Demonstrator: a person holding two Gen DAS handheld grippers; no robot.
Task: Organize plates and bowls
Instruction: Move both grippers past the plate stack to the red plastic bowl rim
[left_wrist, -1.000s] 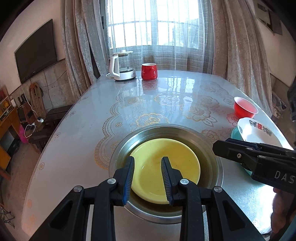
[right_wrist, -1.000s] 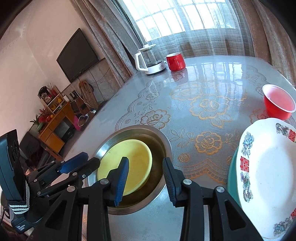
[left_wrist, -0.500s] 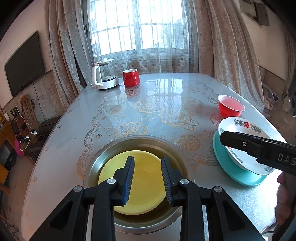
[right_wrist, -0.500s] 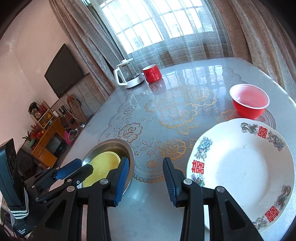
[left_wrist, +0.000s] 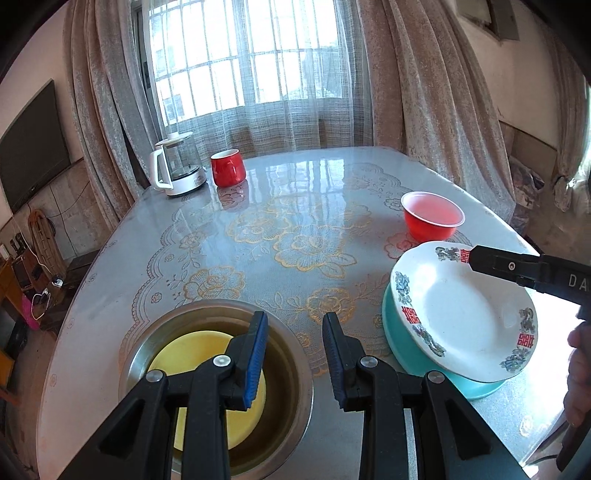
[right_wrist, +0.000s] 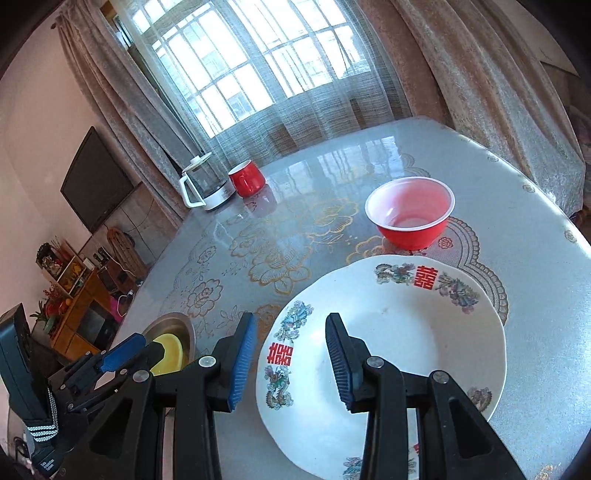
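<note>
A white plate (left_wrist: 461, 317) with flower prints and red characters lies on a teal dish (left_wrist: 399, 347) at the table's right. My right gripper (right_wrist: 291, 332) hovers open over the white plate (right_wrist: 406, 332) near its left rim, nothing between the fingers. A red bowl (right_wrist: 410, 218) stands just behind the plate. A yellow plate (left_wrist: 184, 354) lies inside a steel basin (left_wrist: 295, 369) at the front left. My left gripper (left_wrist: 294, 332) hangs open and empty over the basin's right rim. The right gripper's finger (left_wrist: 476, 258) shows side-on above the white plate's far edge.
A glass kettle (left_wrist: 177, 170) and a red mug (left_wrist: 227, 168) stand at the table's far left, by the curtained window. The table (left_wrist: 295, 229) has a glossy flowered cover. A person's hand (left_wrist: 578, 369) is at the right edge. The left gripper (right_wrist: 122, 350) shows beside the basin (right_wrist: 177, 325).
Both grippers have swung to the right. The basin with the yellow plate has slid to the lower left of both views, and the white plate has come under the right gripper.
</note>
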